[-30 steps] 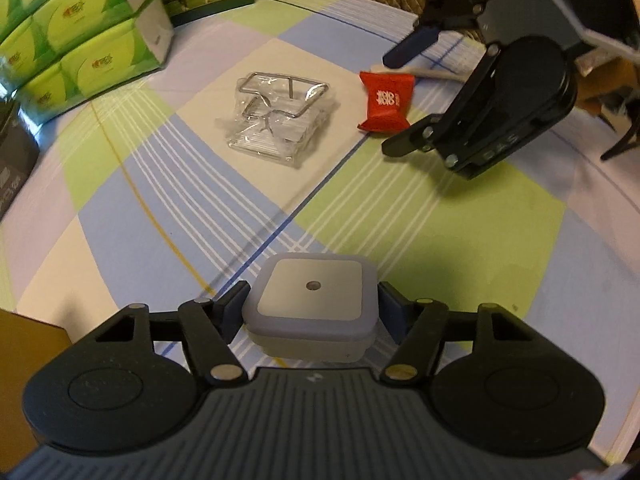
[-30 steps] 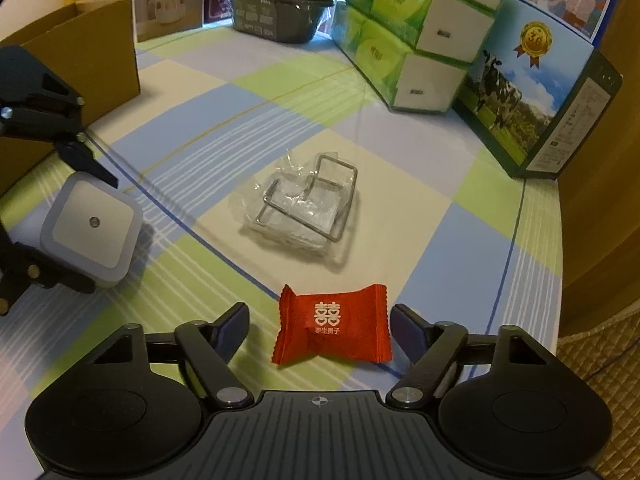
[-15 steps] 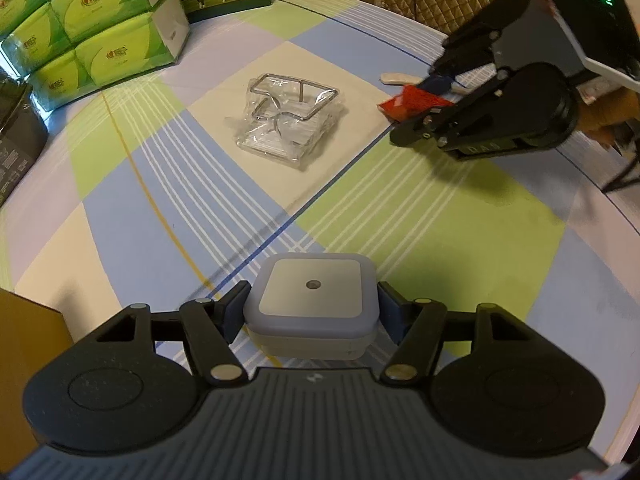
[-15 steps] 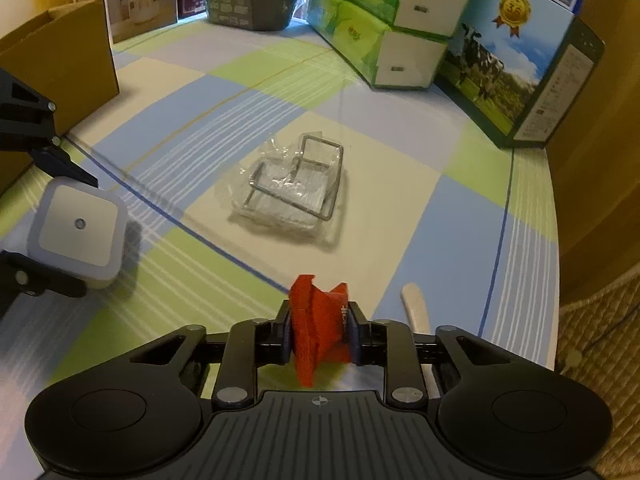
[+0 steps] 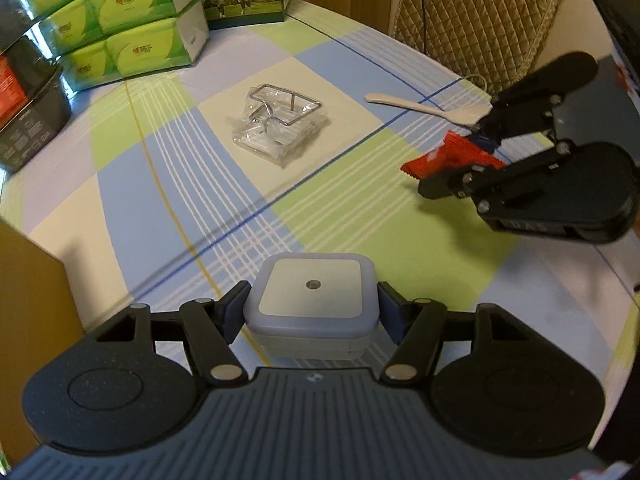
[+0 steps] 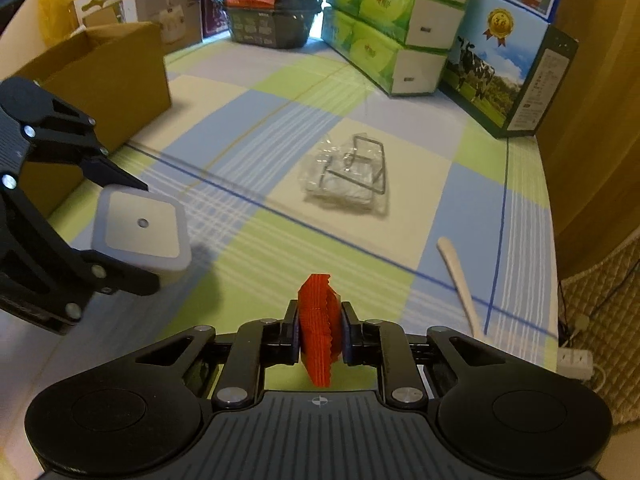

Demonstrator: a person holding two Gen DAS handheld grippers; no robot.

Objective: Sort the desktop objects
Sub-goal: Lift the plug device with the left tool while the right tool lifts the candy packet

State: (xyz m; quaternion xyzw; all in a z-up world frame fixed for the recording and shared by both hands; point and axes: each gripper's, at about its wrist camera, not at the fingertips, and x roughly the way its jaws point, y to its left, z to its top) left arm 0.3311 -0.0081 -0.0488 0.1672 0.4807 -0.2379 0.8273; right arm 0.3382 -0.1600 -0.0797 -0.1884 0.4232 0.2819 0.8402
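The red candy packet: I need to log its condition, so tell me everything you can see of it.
The red candy packet is a glossy red wrapper with serrated ends, squeezed edge-on and crumpled between the fingers of the right tool. It is held above the checked tablecloth, touching only the tool. From the left wrist view some white print shows on it.

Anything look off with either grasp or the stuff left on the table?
One thing: the red candy packet is squashed into a fold between the right gripper fingers instead of lying flat. The left gripper holds the square night light squarely. The wire clip in plastic wrap and the white spoon lie undisturbed.
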